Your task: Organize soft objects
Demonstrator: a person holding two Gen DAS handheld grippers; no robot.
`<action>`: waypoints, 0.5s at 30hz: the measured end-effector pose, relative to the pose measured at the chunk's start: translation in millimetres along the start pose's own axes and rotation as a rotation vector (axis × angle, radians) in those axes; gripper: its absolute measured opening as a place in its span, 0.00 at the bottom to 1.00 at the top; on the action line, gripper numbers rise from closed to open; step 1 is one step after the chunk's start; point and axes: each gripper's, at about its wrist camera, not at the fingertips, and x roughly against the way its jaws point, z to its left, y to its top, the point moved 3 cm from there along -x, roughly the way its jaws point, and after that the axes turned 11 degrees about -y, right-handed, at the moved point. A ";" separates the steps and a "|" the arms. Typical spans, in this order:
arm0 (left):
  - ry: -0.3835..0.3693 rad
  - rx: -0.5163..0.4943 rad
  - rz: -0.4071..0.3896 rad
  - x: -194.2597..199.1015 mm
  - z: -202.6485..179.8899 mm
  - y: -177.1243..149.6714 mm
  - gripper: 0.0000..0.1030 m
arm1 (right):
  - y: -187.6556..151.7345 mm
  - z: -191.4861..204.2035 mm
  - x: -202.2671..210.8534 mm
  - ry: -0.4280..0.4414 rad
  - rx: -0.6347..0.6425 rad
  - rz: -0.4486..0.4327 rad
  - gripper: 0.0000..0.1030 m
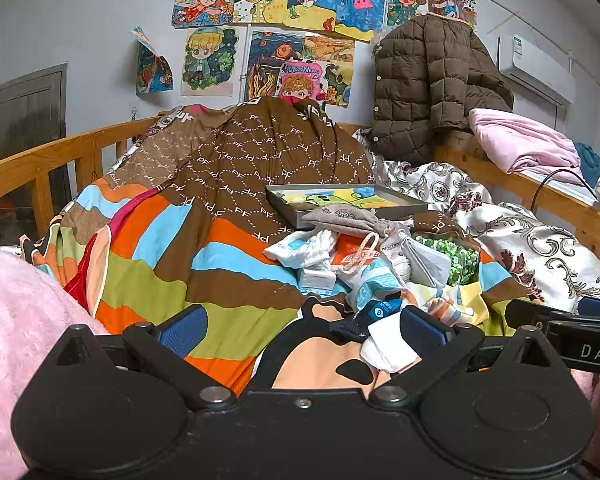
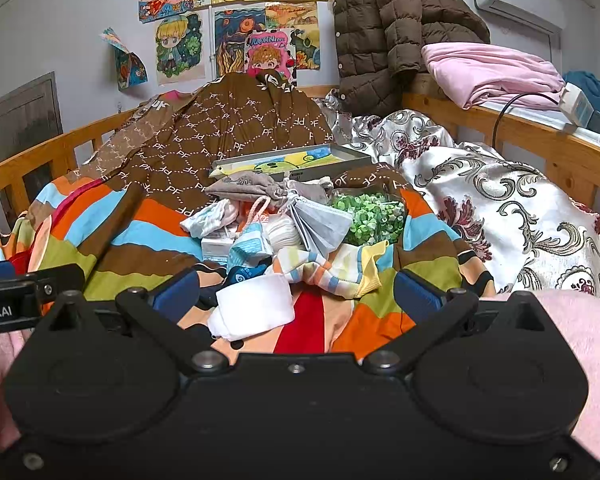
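Meanwhile both grippers hung empty, fingers apart | left gripper point(image 1: 300, 326), right gripper point(image 2: 296, 292) | white sock point(image 2: 254, 310) lay nearest on striped quilt point(image 2: 112, 232) | best pinched mid-fold

Striped multicolour quilt point(image 2: 140, 236); white sock point(image 2: 254, 312); brown jacket point(image 2: 384, 28).

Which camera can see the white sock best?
The right wrist view. The white sock lies whole and close, between the open fingers of the right gripper. In the left wrist view, that sock is partly hidden behind the left gripper's finger.
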 end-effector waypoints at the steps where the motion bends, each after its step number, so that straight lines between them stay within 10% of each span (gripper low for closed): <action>1: 0.000 0.000 0.000 0.0 0.0 0.0 0.99 | 0.1 0.0 0.0 0.000 0.000 0.000 1.00; 15: -0.001 -0.002 0.006 -0.9 2.7 -4.5 0.99 | 1.5 0.5 -1.4 -0.001 0.003 0.000 1.00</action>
